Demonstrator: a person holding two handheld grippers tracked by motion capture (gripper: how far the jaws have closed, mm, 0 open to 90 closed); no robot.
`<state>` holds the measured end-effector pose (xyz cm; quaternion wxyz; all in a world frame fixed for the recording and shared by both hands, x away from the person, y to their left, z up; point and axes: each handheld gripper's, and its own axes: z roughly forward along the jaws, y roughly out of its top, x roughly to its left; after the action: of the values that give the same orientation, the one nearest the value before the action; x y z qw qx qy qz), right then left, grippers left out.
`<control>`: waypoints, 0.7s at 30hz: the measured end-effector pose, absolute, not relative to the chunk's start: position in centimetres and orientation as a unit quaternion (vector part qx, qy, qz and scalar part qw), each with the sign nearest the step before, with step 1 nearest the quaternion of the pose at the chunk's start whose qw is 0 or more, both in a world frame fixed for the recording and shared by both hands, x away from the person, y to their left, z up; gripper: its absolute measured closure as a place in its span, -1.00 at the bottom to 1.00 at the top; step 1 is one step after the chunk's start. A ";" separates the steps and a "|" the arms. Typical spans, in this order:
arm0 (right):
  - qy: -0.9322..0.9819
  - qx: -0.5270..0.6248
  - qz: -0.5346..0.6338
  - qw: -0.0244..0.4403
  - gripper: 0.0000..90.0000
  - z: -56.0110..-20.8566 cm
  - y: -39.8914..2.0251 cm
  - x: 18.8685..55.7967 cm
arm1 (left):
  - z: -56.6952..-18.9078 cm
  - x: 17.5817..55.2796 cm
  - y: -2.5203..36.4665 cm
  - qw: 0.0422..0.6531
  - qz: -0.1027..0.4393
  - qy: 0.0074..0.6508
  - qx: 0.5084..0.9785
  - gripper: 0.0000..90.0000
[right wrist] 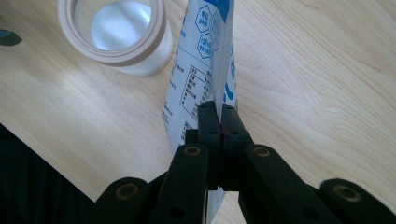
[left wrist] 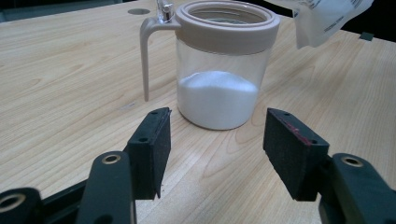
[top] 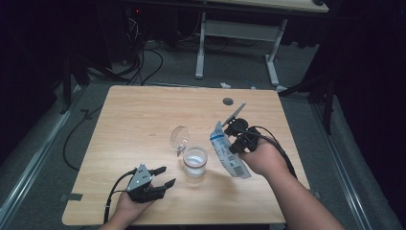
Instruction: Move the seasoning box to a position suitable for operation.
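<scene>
Right gripper [right wrist: 219,116], jaws clenched on the white-and-blue printed plastic pouch [top: 227,151], holds it just right of the clear glass jar with beige rim [top: 195,162] mid-surface; left gripper [top: 163,176], jaws released, waits near its left.

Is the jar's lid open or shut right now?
Open: the jar shows a bare mouth with white powder inside, and its clear lid stands tilted up behind the rim.
</scene>
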<state>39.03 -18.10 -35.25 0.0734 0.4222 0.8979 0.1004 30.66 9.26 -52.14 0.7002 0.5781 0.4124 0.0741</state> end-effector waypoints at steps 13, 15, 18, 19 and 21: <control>0.887 0.446 0.098 0.074 1.00 -36.5 -19.7 40.7 | -52.4 30.9 9.3 0.696 0.075 0.418 0.579 -0.07; 0.884 0.451 0.099 0.074 1.00 -36.6 -20.1 41.0 | -52.3 30.9 9.3 0.697 0.071 0.422 0.575 -0.07; 0.881 0.456 0.100 0.074 1.00 -36.9 -20.8 41.4 | -52.3 31.0 9.4 0.696 0.070 0.424 0.575 -0.08; 0.881 0.456 0.100 0.075 1.00 -37.1 -21.0 41.5 | -52.3 31.0 9.5 0.696 0.070 0.424 0.575 -0.08; 0.879 0.460 0.099 0.075 1.00 -37.4 -21.3 41.8 | -52.3 31.0 9.5 0.697 0.069 0.427 0.572 -0.08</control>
<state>41.75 -21.31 -37.37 0.0749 0.4604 0.8790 0.0987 31.04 9.52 -52.27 0.6970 0.5717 0.4273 0.0688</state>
